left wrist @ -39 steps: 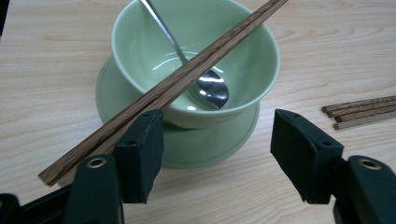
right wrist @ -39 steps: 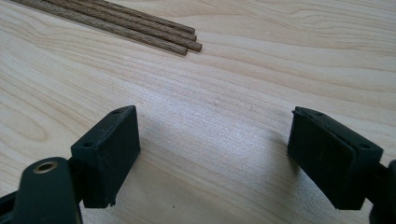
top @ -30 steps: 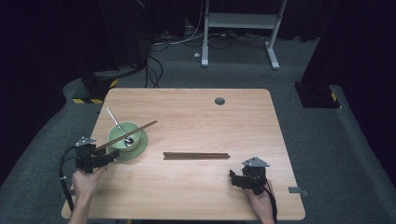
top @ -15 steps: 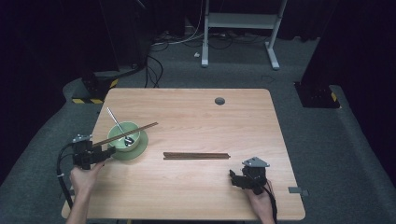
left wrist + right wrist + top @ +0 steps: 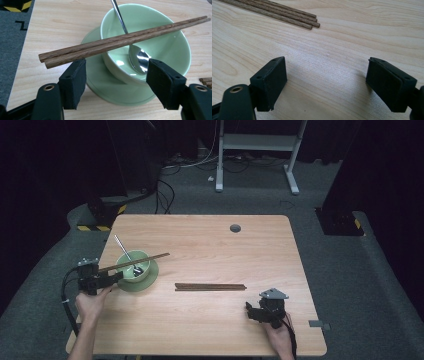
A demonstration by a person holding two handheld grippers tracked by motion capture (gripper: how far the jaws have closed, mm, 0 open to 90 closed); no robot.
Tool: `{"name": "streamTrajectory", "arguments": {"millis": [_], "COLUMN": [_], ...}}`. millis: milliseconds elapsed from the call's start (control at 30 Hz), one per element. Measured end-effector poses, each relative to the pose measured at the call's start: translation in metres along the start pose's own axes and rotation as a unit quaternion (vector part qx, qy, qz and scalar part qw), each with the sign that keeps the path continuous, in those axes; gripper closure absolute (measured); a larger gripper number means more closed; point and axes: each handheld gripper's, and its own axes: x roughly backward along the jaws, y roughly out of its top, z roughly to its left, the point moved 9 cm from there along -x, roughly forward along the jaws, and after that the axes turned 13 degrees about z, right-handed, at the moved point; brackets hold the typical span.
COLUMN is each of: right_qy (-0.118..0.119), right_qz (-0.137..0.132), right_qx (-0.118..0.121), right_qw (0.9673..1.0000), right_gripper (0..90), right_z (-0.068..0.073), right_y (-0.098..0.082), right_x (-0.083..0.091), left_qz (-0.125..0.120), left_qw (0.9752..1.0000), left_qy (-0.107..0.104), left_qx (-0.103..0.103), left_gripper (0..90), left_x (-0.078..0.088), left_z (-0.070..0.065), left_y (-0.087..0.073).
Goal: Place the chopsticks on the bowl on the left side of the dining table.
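Across the green bowl [image 5: 152,45] lie unmarked chopsticks [image 5: 120,41] — left hand-held gripper [image 5: 116,82] and right hand-held gripper [image 5: 325,85] both gape.

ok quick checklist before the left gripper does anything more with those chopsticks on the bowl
1. Left gripper open: ok, the jaws stand wide apart with nothing pressed between the pads.
2. Chopsticks settled: ok, the pair lies side by side across the rim of the green bowl, ends jutting past it on both sides.
3. Bowl seated: ok, upright on its green saucer.
4. Spoon out of the way: not ok, it sits in the bowl with its handle passing under the chopsticks.
5. Right gripper free: ok, open over bare table.
6. Second pair of chopsticks undisturbed: ok, flat on the table, apart from both grippers.
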Motion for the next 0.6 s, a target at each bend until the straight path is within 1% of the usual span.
{"name": "streamTrajectory", "arguments": {"millis": [233, 333, 433, 600], "right_qy": [0.000, 0.000, 0.000, 0.000], "right_qz": [0.001, 0.000, 0.000, 0.000], "right_qx": [0.000, 0.000, 0.000, 0.000], "right_qw": [1.0000, 1.0000, 1.0000, 1.0000], "right_gripper": [16.5, 16.5, 16.5, 16.5], "right_z": [0.000, 0.000, 0.000, 0.000], "right_y": [0.000, 0.000, 0.000, 0.000], "right_x": [0.000, 0.000, 0.000, 0.000], "left_qz": [0.001, 0.001, 0.002, 0.002], "left_qw": [1.0000, 0.9999, 0.9999, 0.9998], "left_qy": [0.008, 0.014, 0.016, 0.020], "left_qx": [-0.002, -0.003, 0.002, 0.000], "left_gripper": [32.8, 33.0, 33.1, 33.1], "left_x": [-0.004, -0.005, -0.006, -0.009], "left_z": [-0.002, 0.000, 0.001, 0.002], "left_y": [0.010, 0.014, 0.017, 0.023]}}
